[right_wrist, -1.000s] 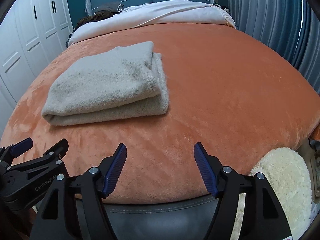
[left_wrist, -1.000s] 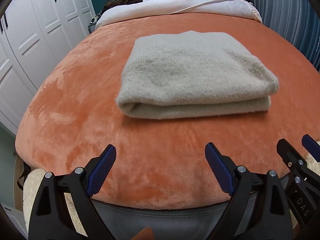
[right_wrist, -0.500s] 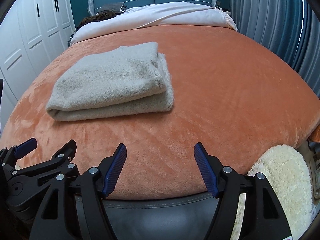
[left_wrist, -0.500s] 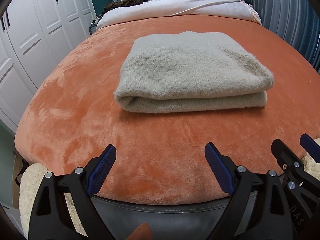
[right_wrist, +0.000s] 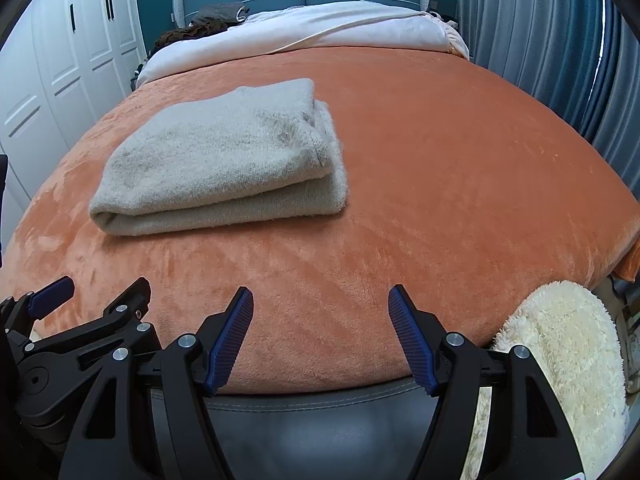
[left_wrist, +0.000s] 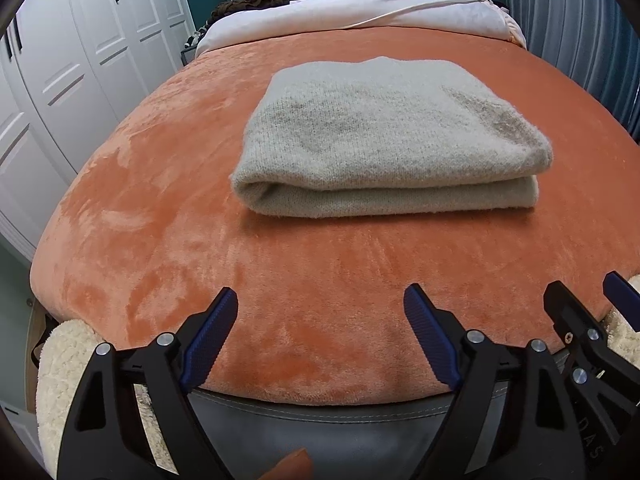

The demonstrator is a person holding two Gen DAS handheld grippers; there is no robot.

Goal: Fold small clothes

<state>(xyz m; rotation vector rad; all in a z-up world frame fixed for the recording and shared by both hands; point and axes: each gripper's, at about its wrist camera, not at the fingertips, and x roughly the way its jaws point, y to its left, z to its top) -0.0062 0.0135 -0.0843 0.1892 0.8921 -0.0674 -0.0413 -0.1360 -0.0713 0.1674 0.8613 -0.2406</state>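
A beige knitted garment (left_wrist: 384, 136) lies folded in a thick rectangle on the orange blanket (left_wrist: 160, 208); it also shows in the right wrist view (right_wrist: 224, 160), left of centre. My left gripper (left_wrist: 320, 312) is open and empty, over the near edge of the bed, well short of the garment. My right gripper (right_wrist: 320, 312) is open and empty, also at the near edge, to the right of the garment. Each gripper shows at the side of the other's view: the right one (left_wrist: 588, 308) and the left one (right_wrist: 88, 296).
White wardrobe doors (left_wrist: 80, 60) stand on the left. A white duvet (right_wrist: 320, 28) and dark clothes (right_wrist: 192, 32) lie at the blue headboard. Grey curtains (right_wrist: 560, 40) hang on the right. Cream fluffy rugs (right_wrist: 560, 360) lie by the bed's foot.
Both grippers have drawn slightly back and tilted; the folded garment sits a little lower in both views. The garment itself has not moved. Both grippers stay open.
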